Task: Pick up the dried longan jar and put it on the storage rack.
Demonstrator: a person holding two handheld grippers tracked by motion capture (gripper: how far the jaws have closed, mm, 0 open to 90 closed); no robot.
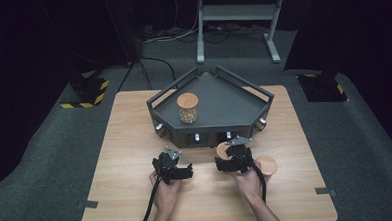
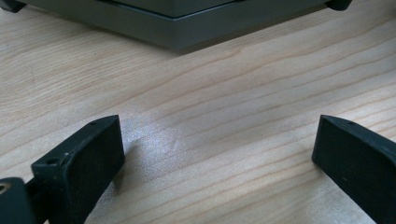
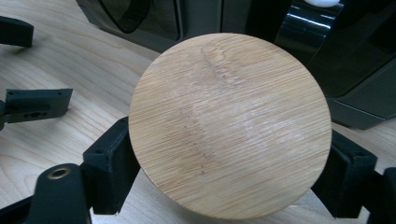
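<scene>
Black left gripper (image 1: pixel 182 171), grey three-cornered plate, trailing black cable

Hidden and cut-off parts

In the right gripper view the wooden lid (image 3: pixel 229 125) hides whatever is under it, and the dark tray (image 3: pixel 359 70) runs off the far edge. In the high view the jar's (image 1: pixel 187 109) contents are too small to tell, and the right gripper (image 1: pixel 230 159) covers part of a lid.

The right gripper (image 1: pixel 226 156) is held low, jaws clamped on a round wooden lid (image 3: pixel 229 123). Beside it, the left gripper (image 1: pixel 179 166) is held with jaws spread wide.
</scene>
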